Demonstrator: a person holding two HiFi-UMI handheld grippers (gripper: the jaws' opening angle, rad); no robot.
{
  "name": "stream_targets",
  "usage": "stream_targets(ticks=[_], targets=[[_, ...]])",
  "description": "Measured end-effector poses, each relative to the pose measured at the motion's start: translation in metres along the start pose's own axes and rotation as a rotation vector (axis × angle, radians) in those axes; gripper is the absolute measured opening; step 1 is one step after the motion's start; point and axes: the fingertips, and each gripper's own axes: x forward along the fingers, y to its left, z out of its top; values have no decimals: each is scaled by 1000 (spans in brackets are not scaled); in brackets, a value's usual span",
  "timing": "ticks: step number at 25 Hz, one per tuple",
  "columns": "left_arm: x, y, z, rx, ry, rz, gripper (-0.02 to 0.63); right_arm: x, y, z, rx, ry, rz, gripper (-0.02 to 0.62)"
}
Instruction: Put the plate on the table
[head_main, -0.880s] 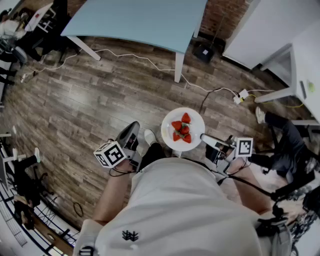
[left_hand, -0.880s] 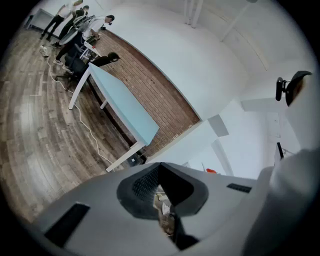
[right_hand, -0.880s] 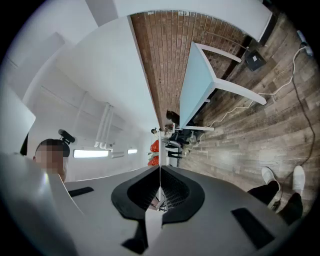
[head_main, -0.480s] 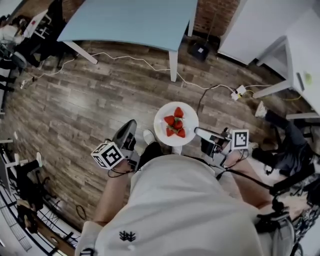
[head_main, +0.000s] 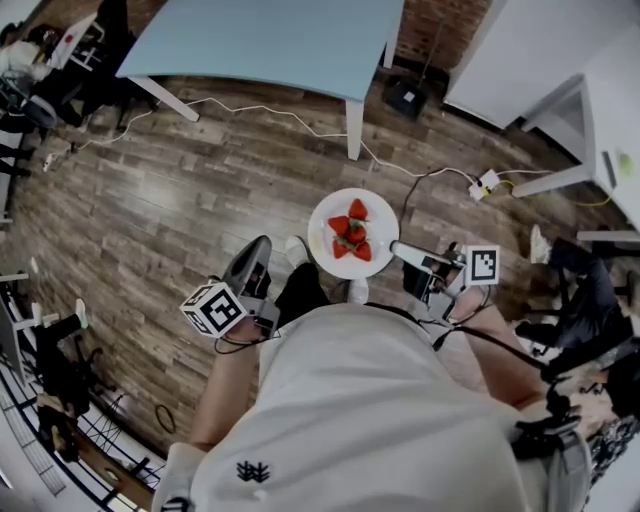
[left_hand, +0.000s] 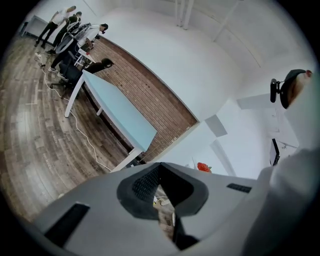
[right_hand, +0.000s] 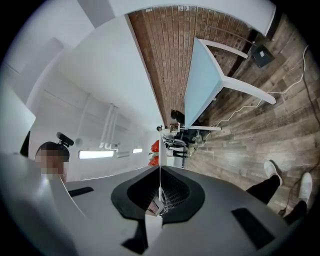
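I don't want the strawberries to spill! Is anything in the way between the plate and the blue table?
Nothing visible blocks it. The plate, clamped by the right hand-held gripper, hangs over wooden floor; only a thin white cable lies flat on it before the blue table.

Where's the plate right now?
Head view, centre: the plate of strawberries is held over the wood floor by the right claw on its right rim, short of the blue table.
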Motion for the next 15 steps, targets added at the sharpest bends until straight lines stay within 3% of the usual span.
stream_targets(ticks=[6,12,15], targets=[[40,48,55,-32,32,-24,0,59,-15,56,-6,-42,-33,12],[81,106,134,-49,52,-51,0,140,-30,118,-8,-95,-78,12],[103,114,179,6,75,-88,0,178,-25,151,-13,-120,-78,12]])
